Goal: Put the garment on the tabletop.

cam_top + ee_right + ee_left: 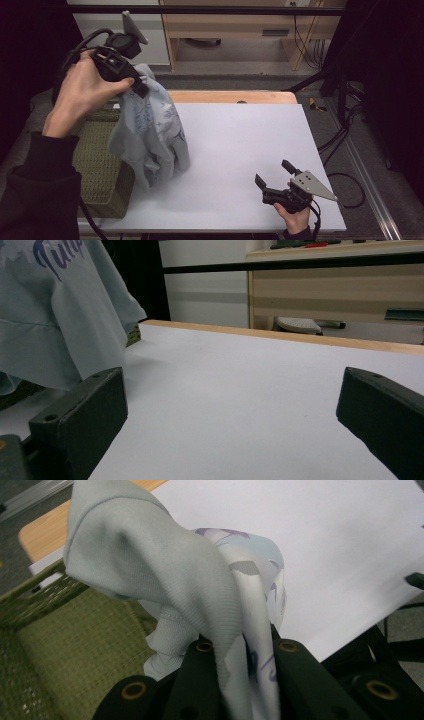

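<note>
A pale grey-blue shirt with purple print hangs from my left gripper, which is raised over the table's left side and shut on a bunch of its cloth. In the left gripper view the shirt rises out from between the black jaws of the left gripper. Its lower part drapes onto the white tabletop beside an olive woven basket. My right gripper rests near the front right of the table, open, with nothing between its fingers. The right gripper view has the shirt at its far left.
The olive basket stands at the table's left edge, below the lifted shirt. A wooden strip borders the table's far edge. Wooden furniture stands behind, and cables lie on the floor to the right.
</note>
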`<state>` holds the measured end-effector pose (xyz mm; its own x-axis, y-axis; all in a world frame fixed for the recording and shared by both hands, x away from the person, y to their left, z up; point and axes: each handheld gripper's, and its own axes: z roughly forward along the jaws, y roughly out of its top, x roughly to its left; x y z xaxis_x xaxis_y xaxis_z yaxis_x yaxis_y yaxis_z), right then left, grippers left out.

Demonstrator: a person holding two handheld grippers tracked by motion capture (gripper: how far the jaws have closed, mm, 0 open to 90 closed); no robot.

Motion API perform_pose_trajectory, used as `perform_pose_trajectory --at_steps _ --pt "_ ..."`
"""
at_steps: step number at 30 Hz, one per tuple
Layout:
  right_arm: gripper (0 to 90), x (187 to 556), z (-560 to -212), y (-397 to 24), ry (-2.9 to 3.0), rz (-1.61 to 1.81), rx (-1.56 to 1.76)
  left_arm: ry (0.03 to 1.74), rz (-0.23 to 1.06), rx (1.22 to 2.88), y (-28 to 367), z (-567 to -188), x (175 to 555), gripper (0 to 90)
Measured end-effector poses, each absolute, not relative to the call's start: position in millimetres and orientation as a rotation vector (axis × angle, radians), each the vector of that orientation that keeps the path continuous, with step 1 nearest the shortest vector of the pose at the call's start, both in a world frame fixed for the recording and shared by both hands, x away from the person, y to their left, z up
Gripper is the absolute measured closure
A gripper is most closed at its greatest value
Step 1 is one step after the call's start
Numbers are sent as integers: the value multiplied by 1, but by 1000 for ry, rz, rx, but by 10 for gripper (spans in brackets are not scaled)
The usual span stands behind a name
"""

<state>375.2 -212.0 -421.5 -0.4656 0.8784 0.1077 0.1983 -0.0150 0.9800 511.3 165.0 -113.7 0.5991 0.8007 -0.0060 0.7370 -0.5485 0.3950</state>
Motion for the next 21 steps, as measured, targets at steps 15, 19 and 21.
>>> perform_pose_trajectory --at_steps 15,19,21 --pt "2 374 -420 -211 1702 1532 1097 1046 242 2537 94 -131 509 863" --pt "2 375 -421 -212 1691 1538 1098 1014 213 2560 81 -147 514 863" --pt "2 375 -421 -213 1698 1530 1102 999 210 2567 75 -155 514 863"
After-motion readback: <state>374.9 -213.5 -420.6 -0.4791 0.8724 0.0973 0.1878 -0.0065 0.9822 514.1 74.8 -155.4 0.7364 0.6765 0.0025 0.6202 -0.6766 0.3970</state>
